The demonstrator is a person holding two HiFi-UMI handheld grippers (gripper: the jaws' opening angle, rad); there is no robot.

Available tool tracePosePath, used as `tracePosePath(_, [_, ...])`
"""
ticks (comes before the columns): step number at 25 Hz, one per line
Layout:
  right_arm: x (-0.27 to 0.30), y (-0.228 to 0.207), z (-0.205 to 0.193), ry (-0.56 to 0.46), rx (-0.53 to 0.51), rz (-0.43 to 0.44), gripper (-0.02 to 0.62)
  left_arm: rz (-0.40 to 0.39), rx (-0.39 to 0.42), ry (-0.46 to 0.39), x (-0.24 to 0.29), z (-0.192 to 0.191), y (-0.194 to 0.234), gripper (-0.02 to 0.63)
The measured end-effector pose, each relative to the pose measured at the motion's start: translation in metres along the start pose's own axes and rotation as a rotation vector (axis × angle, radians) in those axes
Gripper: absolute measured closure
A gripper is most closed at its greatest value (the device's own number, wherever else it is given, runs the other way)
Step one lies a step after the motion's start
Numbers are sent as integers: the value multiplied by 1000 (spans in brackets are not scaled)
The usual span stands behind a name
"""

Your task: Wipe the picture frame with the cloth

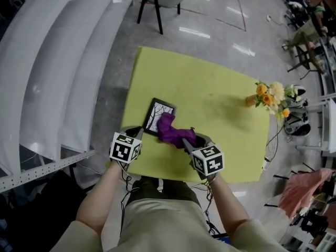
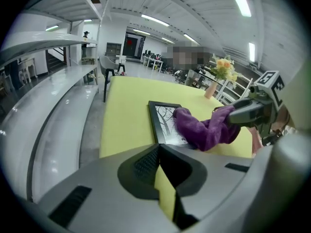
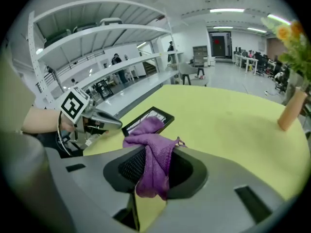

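Cloth on frame, held by right gripper
Right gripper (image 1: 185, 142) clamped on purple cloth (image 1: 170, 132), which drapes over the near end of the picture frame (image 1: 157, 113) lying flat on the worktop (image 1: 210, 98); left gripper (image 1: 140, 131) jaws together, empty, apparently touching the frame's near corner

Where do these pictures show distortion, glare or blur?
Both gripper views: strong fisheye bending and dark corners. Left gripper view: a mosaic patch far behind. Head view: ceiling lights glare on the floor, while the frame and cloth are sharp.
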State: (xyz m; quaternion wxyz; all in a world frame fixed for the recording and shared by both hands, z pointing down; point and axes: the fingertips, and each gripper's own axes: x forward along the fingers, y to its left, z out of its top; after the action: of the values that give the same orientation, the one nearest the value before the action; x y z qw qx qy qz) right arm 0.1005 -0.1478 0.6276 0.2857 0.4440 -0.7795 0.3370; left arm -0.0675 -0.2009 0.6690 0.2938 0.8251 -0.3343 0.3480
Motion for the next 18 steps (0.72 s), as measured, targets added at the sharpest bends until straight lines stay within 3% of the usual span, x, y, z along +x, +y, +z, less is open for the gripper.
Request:
tracePosePath(7, [-80, -5, 58, -215, 58, -37, 486, 32, 12, -126, -52, 51, -5, 598])
tracePosePath(14, [-163, 6, 140, -483, 45, -40, 489, 14, 90, -341, -134, 137, -37, 598])
tracePosePath(18, [-213, 23, 182, -630, 14, -35, 489, 44, 167, -493, -194, 188, -57, 598])
